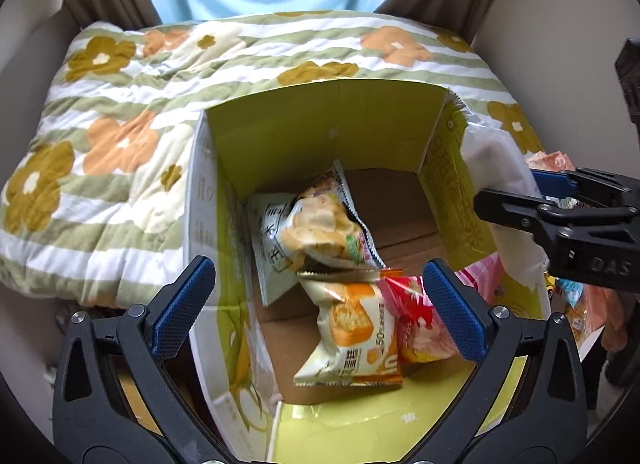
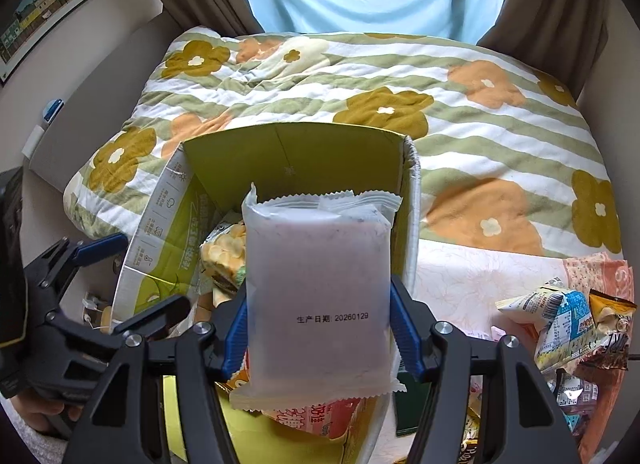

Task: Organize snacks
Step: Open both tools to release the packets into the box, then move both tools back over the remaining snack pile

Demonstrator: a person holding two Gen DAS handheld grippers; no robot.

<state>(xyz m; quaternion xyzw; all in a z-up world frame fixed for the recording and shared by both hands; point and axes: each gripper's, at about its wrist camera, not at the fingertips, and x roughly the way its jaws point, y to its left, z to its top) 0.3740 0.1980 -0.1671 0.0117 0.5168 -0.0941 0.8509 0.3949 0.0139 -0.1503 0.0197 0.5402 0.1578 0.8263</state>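
Observation:
An open yellow-green cardboard box stands on the bed and holds several snack packets, among them an orange-and-white biscuit packet and a pale chip packet. My left gripper is open and empty, its fingers spread above the box's near end. My right gripper is shut on a frosted white snack packet with a printed date, held upright over the box. In the left wrist view the right gripper shows at the box's right wall with that packet.
A flowered green-striped quilt covers the bed behind the box. Several loose snack packets lie on a pink cloth to the right of the box. Brown curtains and a pale blue window are at the back. A framed picture hangs on the left wall.

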